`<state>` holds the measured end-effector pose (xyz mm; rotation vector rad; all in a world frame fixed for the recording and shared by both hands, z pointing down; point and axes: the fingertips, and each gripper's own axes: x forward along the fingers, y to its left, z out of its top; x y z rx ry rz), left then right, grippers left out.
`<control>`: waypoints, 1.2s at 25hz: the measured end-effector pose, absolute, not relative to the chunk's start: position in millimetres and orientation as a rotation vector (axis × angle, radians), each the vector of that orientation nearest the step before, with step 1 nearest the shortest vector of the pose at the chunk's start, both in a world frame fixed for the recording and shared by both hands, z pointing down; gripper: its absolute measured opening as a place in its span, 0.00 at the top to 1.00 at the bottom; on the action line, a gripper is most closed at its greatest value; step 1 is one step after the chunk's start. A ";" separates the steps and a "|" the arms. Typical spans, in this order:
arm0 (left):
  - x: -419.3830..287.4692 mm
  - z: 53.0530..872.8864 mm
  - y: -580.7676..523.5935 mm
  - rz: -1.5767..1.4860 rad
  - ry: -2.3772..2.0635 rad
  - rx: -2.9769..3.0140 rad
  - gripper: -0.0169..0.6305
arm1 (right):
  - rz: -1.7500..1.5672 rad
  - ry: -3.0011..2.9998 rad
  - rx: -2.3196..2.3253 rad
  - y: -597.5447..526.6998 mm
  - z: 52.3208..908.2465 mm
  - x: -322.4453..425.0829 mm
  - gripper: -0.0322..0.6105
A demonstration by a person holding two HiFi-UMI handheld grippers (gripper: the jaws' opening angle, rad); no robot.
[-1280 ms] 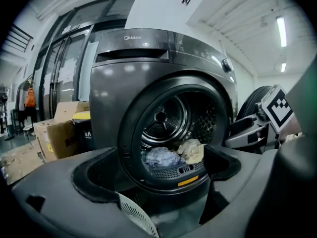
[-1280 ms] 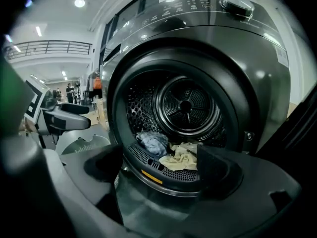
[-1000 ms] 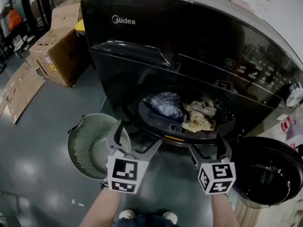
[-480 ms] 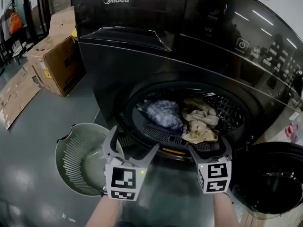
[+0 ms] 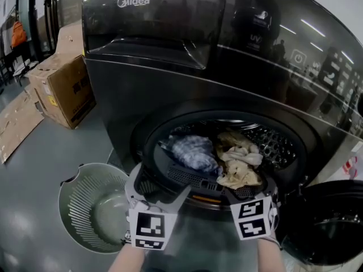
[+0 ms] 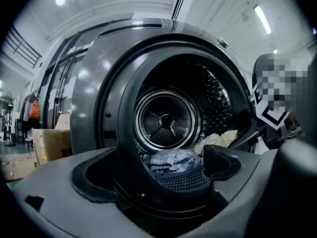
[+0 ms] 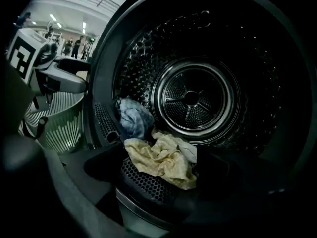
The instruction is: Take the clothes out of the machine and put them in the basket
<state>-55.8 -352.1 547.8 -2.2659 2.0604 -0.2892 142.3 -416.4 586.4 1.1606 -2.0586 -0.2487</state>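
Clothes (image 5: 227, 154) in drum (image 5: 273, 146), left hand-held gripper (image 5: 160, 181) and right hand-held gripper (image 5: 251, 190) at its mouth, jaws spread

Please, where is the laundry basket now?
In the head view the green basket stands on the floor at lower left, just left of the open drum and beside the left gripper.

Washer (image 5: 170, 67) open, blue cloth (image 5: 193, 152) and yellow cloth (image 5: 238, 160) side by side inside. Left gripper (image 5: 160, 181) and right gripper (image 5: 251, 191) at the opening, fingers apart, empty. Basket (image 5: 74, 181) on floor left.
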 end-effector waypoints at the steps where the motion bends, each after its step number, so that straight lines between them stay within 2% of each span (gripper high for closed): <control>1: -56.7 548.7 -354.8 -0.287 2.059 -2.263 0.14 | -0.254 -2.010 1.157 -421.1 587.3 144.0 0.25; 6: -56.7 551.1 -359.3 -0.272 2.049 -2.257 0.14 | -0.313 -1.820 1.090 -447.9 595.6 140.1 0.25; 11: -60.6 541.9 -346.8 -0.229 2.061 -2.252 0.14 | -0.357 -1.709 0.806 -463.4 601.3 134.6 0.24; 18: -67.9 522.9 -329.2 -0.246 2.047 -2.197 0.14 | -0.471 -1.620 0.485 -489.9 618.5 121.9 0.18; 21: -70.8 514.6 -320.4 -0.227 2.058 -2.169 0.14 | -0.389 -1.600 0.494 -497.7 622.8 130.0 0.18; 25: -65.6 514.8 -308.4 -0.247 2.030 -2.162 0.14 | -0.108 -1.688 0.531 -493.9 635.4 137.6 0.20; 26: -63.6 513.7 -305.7 -0.251 2.014 -2.162 0.14 | -0.023 -1.716 0.534 -490.0 638.7 137.6 0.26; 28: -62.3 511.3 -300.5 -0.238 1.998 -2.164 0.14 | 0.124 -1.726 0.543 -480.9 644.8 141.5 0.46; 30: -64.6 509.5 -299.4 -0.247 1.992 -2.162 0.14 | 0.106 -1.689 0.571 -481.0 647.4 144.2 0.73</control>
